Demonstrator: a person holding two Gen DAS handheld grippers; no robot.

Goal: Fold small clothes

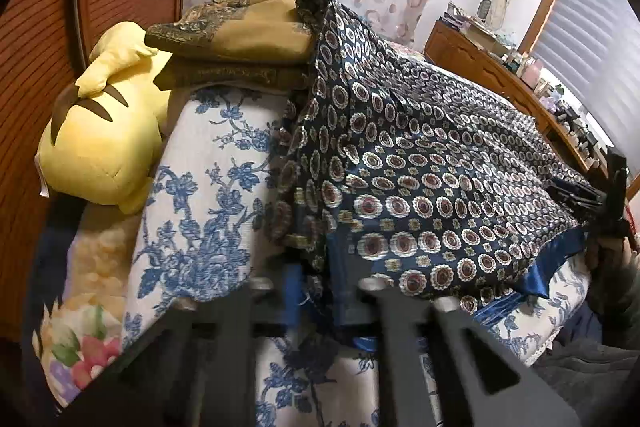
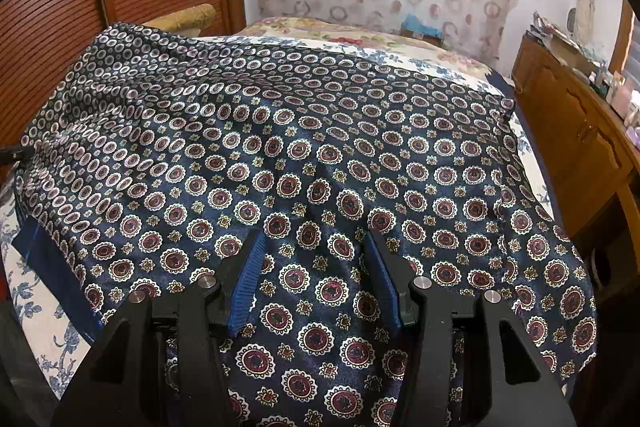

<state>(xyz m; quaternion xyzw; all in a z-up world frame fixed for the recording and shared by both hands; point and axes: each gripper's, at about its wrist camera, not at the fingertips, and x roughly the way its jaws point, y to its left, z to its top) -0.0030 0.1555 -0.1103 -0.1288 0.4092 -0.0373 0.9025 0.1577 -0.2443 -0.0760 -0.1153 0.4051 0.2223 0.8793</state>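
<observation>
Bedroom, floral bedspread [image 1: 208,163]: we have a navy medallion-print garment [image 2: 320,163] spread across the bed's near edge

Our left gripper [image 1: 316,291] is clamped on the garment's hem at the left; our right gripper [image 2: 316,279] hovers with jaws apart over the cloth, nothing pinched. To fold cleanly, we judge the right should close on the same hem, then both lift evenly and keep the slippery cloth taut

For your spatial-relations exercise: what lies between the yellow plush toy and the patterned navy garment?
In the left wrist view, a white bedspread with blue flowers lies between the yellow plush toy and the patterned navy garment.
</observation>
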